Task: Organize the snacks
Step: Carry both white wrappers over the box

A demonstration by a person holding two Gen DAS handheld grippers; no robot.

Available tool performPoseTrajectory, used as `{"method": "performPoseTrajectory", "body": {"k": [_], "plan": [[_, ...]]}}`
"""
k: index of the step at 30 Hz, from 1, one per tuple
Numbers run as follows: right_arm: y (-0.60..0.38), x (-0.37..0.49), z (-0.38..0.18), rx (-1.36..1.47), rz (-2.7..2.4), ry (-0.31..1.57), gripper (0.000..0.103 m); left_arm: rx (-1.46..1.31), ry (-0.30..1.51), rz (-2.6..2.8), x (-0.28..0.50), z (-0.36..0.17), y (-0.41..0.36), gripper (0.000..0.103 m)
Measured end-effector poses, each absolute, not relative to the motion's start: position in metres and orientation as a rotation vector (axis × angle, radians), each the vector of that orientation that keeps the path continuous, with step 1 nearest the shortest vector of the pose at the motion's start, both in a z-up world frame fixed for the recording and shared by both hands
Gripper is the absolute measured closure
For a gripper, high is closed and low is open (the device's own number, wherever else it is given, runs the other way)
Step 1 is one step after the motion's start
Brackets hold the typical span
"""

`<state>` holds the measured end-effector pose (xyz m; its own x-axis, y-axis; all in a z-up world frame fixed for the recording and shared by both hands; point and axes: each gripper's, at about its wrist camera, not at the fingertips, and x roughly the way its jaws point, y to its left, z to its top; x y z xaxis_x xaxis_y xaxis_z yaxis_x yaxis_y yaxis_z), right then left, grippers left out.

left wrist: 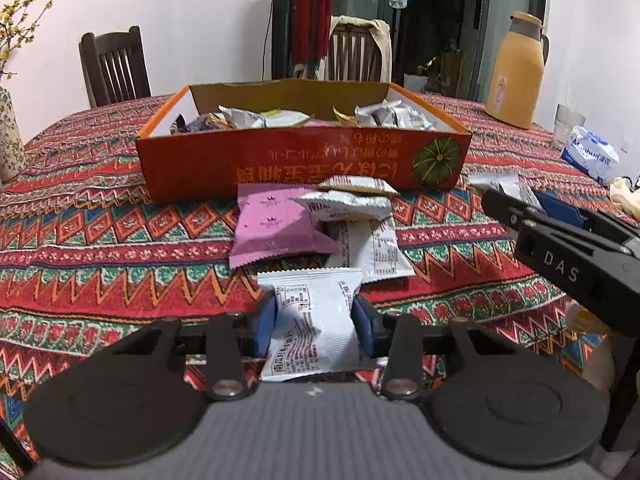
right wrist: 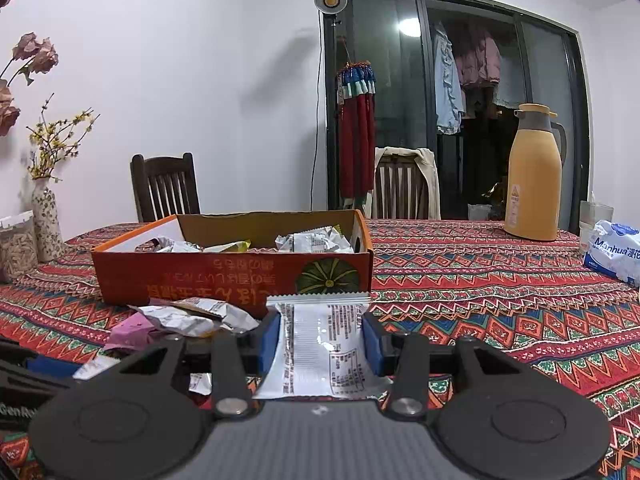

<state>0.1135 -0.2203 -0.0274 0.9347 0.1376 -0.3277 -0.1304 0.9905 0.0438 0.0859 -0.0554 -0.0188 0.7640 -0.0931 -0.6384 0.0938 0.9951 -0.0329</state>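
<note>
Nearest me, the left gripper (left wrist: 314, 316) and right gripper (right wrist: 322, 340) each pinch a soft, light, crinkly white foil snack packet (left wrist: 310, 320) around its puffy middle, just short of the open orange cardboard box (left wrist: 304, 160) behind the loose packets.

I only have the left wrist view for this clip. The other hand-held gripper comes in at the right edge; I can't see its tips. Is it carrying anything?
Observer: Yes, the right hand-held gripper is shut on a white snack packet, pinched between its blue pads.
Operator: Anything on the table left of the vase?
Observer: A clear container of pale sticks stands beside the vase.
Operator: Any more flowers?
Observer: Pink flowers hang in at the upper left.
</note>
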Motion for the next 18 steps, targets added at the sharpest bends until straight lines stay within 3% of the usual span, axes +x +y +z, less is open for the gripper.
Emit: {"method": "performPoseTrajectory", "body": {"k": [18], "plan": [[-0.215, 0.113, -0.015, 0.005, 0.148, 0.352, 0.060, -0.039, 0.541, -0.079, 0.083, 0.019, -0.027, 0.061]]}}
